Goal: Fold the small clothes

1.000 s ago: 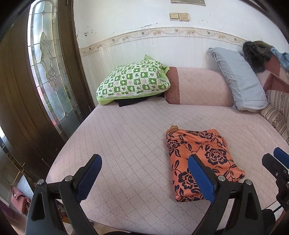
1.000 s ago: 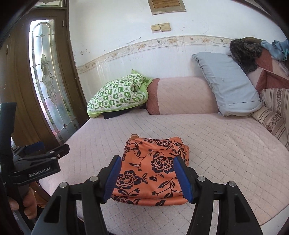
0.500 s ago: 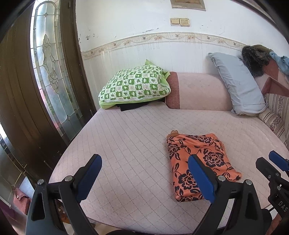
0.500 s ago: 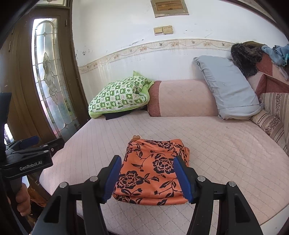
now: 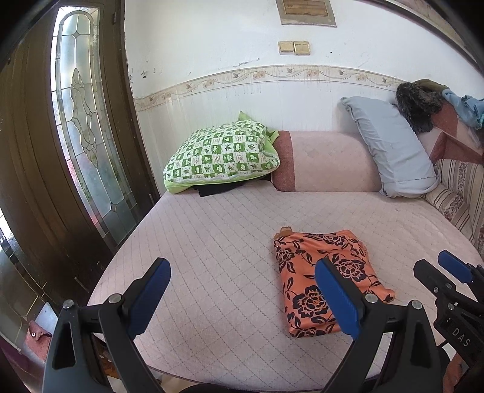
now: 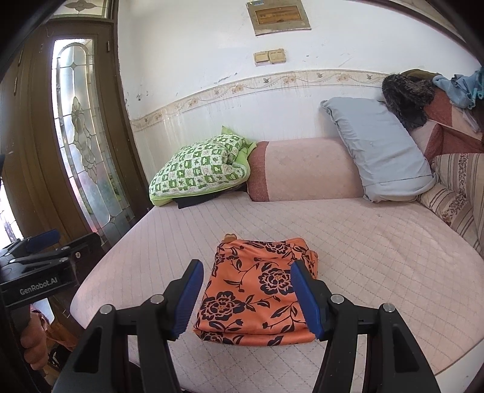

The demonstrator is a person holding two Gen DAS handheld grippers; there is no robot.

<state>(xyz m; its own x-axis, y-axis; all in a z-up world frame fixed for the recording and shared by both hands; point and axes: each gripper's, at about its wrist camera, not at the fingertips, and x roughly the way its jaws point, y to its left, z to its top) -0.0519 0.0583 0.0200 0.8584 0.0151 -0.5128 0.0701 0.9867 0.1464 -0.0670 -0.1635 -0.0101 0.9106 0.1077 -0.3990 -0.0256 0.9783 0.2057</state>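
At the far left of the right wrist view, the left tool (image 6: pixel 45 245) is seen side-on, and "GenRobot.AI" can be read in pale letters on its black body; in its own view its blue-padded fingers (image 5: pixel 148 297) are spread wide apart with nothing held between them. Behind it a dark wooden door (image 5: pixel 39 169) with a leaded glass panel (image 5: pixel 87 142) is seen. On the pink quilted bed (image 6: pixel 378 257) a green-and-white checked pillow (image 6: pixel 199 172) is propped against the wall, with a pink bolster (image 6: pixel 305 169) and a grey pillow (image 6: pixel 378 151) to its right. The folded orange floral garment (image 6: pixel 257 290) lies flat near the bed's front edge — framed between the fingers of the right tool (image 6: pixel 246 299), which are parted and held apart from the cloth. At the right edge of the left wrist view, the letters "DAS" are printed on the right tool's body. On the wall above, two beige switches (image 6: pixel 269 56) and a framed plaque (image 6: pixel 278 15) are mounted — the plaque's writing cannot be read.
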